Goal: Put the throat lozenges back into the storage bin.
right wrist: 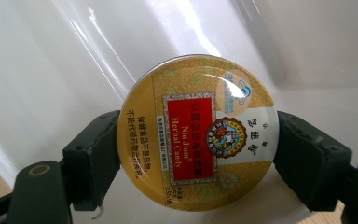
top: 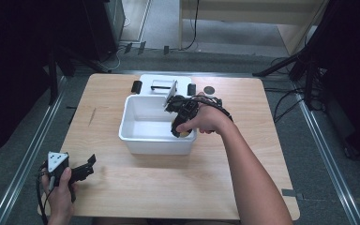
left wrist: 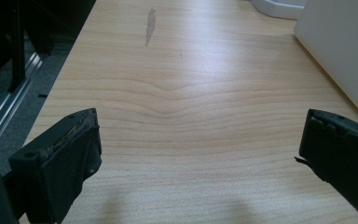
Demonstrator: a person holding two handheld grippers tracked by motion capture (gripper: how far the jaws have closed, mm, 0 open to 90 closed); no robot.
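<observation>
- The right gripper is reaching into the near right corner of the white tub in the high view, with the person's right hand wrapped around it above the rim.
- In the right gripper view, that gripper is clamping a round candy tin — one black jaw pressing on each side of its rim.
- The tin is showing its face to the camera: a gold lid with a red panel and a printed emblem, light glinting off the top.
- Behind the tin, the tub's glossy white inner wall is catching bright streaks; whether the tin is touching the tub floor, I cannot tell.
- In the high view the tin is peeking out as a small yellow spot just inside the tub's near wall.
- Over at the near left corner of the surface, the left hand is holding the left gripper low, pointing toward the tub.
- In the left gripper view its jaws are standing wide apart — nothing between them but bare wood, with the tub's outer wall at the far right.
- Beyond the tub, a white box is sitting at the far edge, black pieces on either side of it.
</observation>
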